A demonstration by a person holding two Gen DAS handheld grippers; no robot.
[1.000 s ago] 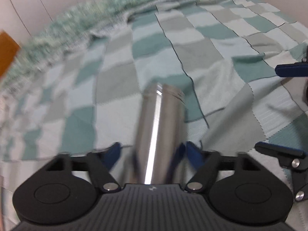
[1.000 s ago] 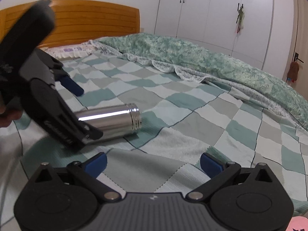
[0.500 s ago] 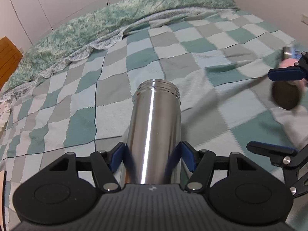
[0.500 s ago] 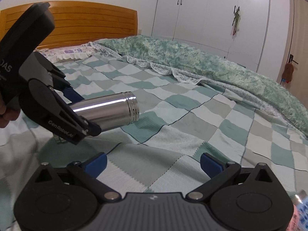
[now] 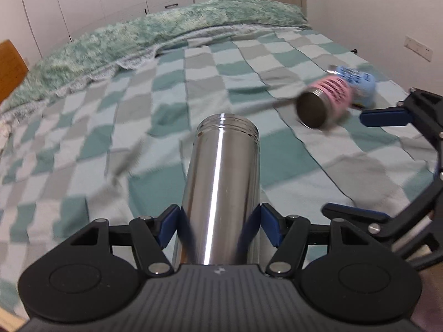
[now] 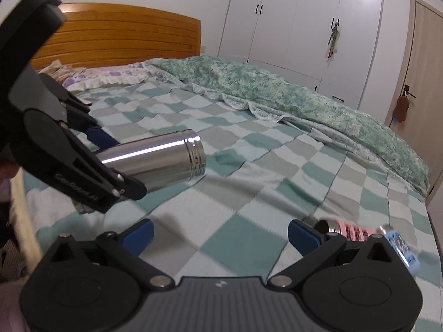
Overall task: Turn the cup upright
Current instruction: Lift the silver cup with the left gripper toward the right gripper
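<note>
A steel cup [image 5: 221, 182] with a threaded rim is held between the blue pads of my left gripper [image 5: 218, 221], which is shut on it. The cup points forward, lifted above the checked blanket [image 5: 83, 144]. In the right wrist view the same cup [image 6: 160, 160] lies near horizontal in the left gripper [image 6: 110, 163], rim to the right. My right gripper [image 6: 221, 229] is open and empty, low over the blanket; it shows at the right edge of the left wrist view [image 5: 387, 163].
A pink and blue cup [image 5: 332, 99] lies on its side on the blanket at the right; it also shows by my right finger [image 6: 357, 232]. A green quilt [image 6: 277, 96], a wooden headboard [image 6: 124, 41], wardrobes [image 6: 304, 27] and a door [image 6: 420, 83] lie beyond.
The left gripper has lifted the steel cup off the blanket and tilted it upward. The right gripper has swung right, bringing the pink and blue cup into view.
</note>
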